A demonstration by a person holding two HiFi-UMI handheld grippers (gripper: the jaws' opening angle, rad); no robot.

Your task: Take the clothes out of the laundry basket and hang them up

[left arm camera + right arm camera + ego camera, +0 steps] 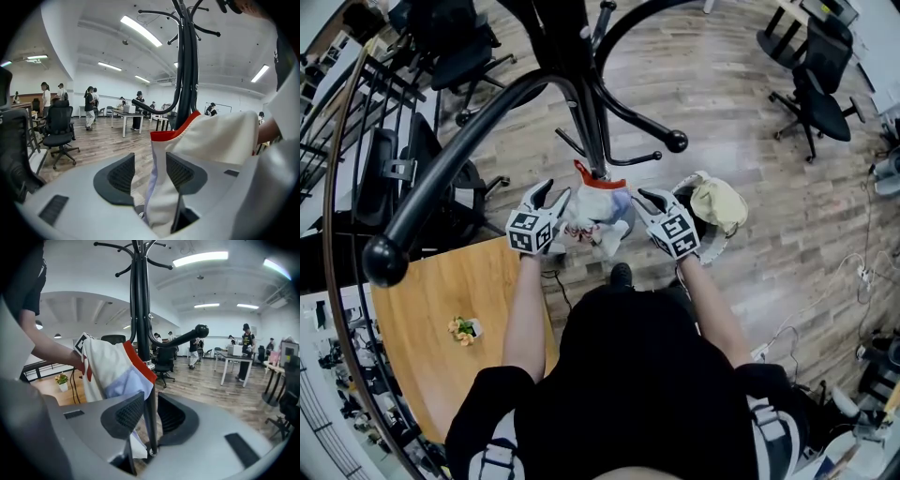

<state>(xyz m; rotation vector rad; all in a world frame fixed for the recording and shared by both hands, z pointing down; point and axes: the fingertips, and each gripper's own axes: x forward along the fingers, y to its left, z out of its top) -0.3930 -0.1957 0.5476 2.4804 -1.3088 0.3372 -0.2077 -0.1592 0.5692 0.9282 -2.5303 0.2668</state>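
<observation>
Wooden table with a small plant sat well left of the coat stand, not involved. Left gripper was just left of the stand's pole, jaws apart; white fabric hung loose between the pads, resting against one and clear of the other, so no grip. The task item, a white garment with red collar, sat right against the pole between both tools, collar uppermost, probably draped on a low hook; the hook itself wasn't visible. Right gripper was just right of the pole, jaws part open with a thin dark edge of the garment standing between them, not pinched. Both tools flanked the garment, likely to spread it at the stand. Laundry basket lay right of the stand, holding a yellowish cloth, so more to hang.
</observation>
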